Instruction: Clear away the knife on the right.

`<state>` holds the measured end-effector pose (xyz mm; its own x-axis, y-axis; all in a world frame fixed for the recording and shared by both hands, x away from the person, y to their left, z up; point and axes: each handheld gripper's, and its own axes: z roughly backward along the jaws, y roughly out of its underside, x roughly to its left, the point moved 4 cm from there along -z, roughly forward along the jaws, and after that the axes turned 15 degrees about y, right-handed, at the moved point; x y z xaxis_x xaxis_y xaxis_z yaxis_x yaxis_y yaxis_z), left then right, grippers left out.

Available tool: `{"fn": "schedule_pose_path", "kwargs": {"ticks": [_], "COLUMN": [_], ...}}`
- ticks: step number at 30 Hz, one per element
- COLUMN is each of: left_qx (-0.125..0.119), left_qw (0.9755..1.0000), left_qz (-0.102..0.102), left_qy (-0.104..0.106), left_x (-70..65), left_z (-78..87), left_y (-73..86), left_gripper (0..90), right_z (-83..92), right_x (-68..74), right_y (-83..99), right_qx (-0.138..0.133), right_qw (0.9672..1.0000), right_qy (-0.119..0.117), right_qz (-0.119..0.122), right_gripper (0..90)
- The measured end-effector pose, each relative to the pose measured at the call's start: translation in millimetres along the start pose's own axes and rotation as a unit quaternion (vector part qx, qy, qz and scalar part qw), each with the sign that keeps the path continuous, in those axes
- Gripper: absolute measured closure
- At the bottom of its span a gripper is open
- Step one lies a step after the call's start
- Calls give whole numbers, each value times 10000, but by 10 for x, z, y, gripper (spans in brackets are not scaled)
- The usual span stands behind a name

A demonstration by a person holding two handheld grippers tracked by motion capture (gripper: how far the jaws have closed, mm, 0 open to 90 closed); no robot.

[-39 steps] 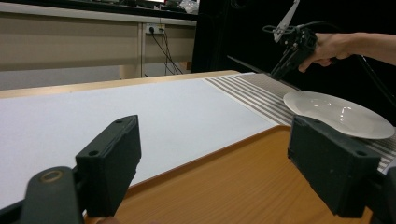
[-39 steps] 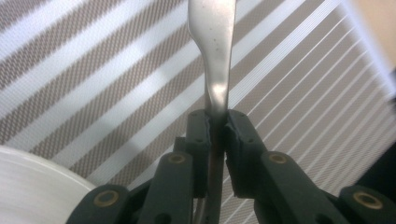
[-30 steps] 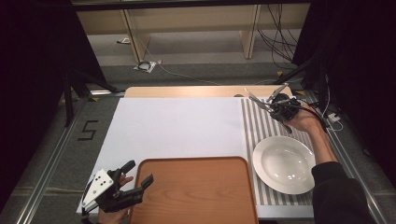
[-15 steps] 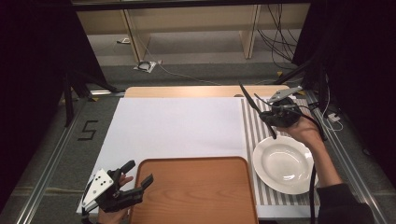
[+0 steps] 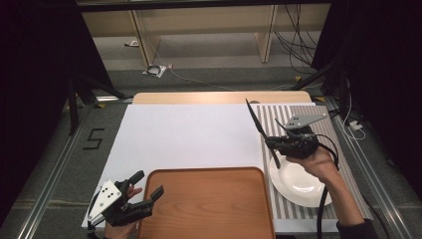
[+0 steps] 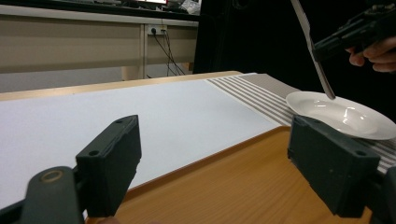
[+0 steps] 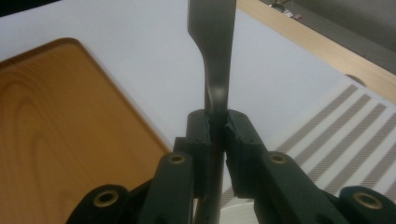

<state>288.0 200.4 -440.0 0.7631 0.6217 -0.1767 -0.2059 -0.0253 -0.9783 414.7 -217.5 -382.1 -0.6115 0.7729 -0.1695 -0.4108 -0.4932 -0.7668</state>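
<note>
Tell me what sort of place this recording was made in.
Probably a lab or studio recording bay, not a home: black curtains flank the white-covered table, loose cables lie on the floor behind it, and a "5" marking sits beside it.

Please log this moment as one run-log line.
right gripper: shut on knife, above plate | left gripper: open, empty, at wooden tray corner | tray: empty
</note>
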Motion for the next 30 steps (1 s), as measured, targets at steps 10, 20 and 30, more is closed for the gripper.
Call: {"fn": "schedule_pose_path", "kwargs": {"ticks": [10,20,30], "left_qx": [-63,-65,-81], "left_qw": [10000,10000,10000], "left_qz": [-31,-23,-54], "left_qy": [11,14,-1], "left_x": [-16,-16,-28], "left_z": [32,35,37], "left_y": [-22,-19,-25], "left_gripper": [174,174,174], "right_z": [23,20,7], "right_x": [487,740,995], "right_y": [107,188,310], "right_qx": [148,357,482], "right_qw": [9979,9962,9936], "right_qy": [-608,-774,-986], "right_qz": [185,190,256], "right_gripper": [807,807,807]}}
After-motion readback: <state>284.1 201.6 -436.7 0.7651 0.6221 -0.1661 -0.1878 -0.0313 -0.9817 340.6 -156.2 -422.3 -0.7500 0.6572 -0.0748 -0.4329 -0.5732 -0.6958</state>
